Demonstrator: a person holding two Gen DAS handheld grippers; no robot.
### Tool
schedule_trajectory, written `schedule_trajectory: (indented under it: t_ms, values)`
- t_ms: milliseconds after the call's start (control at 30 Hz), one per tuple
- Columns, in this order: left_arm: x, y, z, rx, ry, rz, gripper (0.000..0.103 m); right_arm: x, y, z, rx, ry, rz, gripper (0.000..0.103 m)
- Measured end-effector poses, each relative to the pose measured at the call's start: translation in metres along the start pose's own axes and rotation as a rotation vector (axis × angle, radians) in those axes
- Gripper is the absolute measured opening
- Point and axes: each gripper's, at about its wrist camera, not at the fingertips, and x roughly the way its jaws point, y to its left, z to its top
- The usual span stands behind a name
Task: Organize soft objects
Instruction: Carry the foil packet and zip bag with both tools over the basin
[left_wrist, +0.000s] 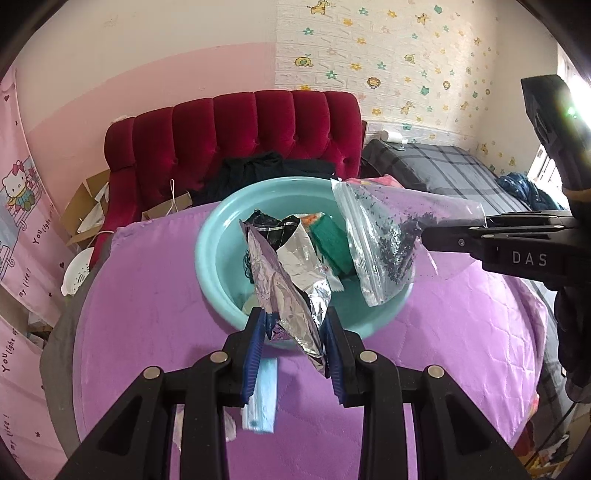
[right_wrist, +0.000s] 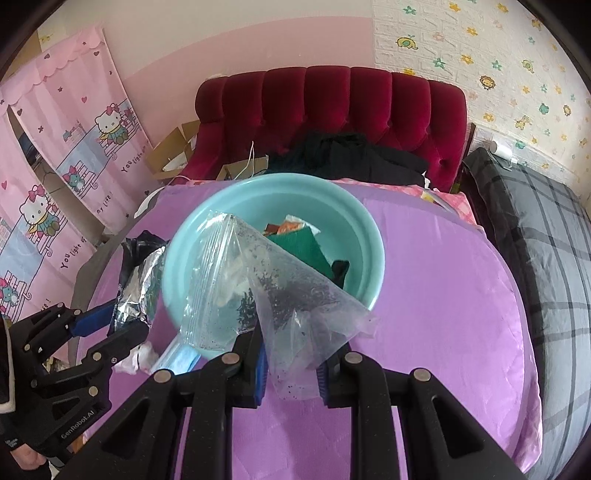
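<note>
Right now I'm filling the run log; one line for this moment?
left gripper: shut on foil bag | right gripper: shut on zip bag | both over basin

left wrist: faces basin (left_wrist: 221, 236) close, near side | right wrist: same basin, facing sofa (right_wrist: 332, 99)

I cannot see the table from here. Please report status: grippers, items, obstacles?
Left gripper shut on foil packet. Right gripper shut on clear zip bag. Both held over teal basin. Blue face mask left on purple cover; nothing blocking.
</note>
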Motion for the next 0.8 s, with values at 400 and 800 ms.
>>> schedule_trajectory:
  t_ms: [400,800]
  values:
    - [0.046,0.017,0.024,-0.01,0.015,0.006,0.035,0.062,-0.008,0.036,0.01,0.041,-0.007,0.023]
    - [0.102,0.029,0.036,-0.015,0.08,0.022,0.035,0.126,-0.014,0.048,0.005,0.117,-0.028,0.023]
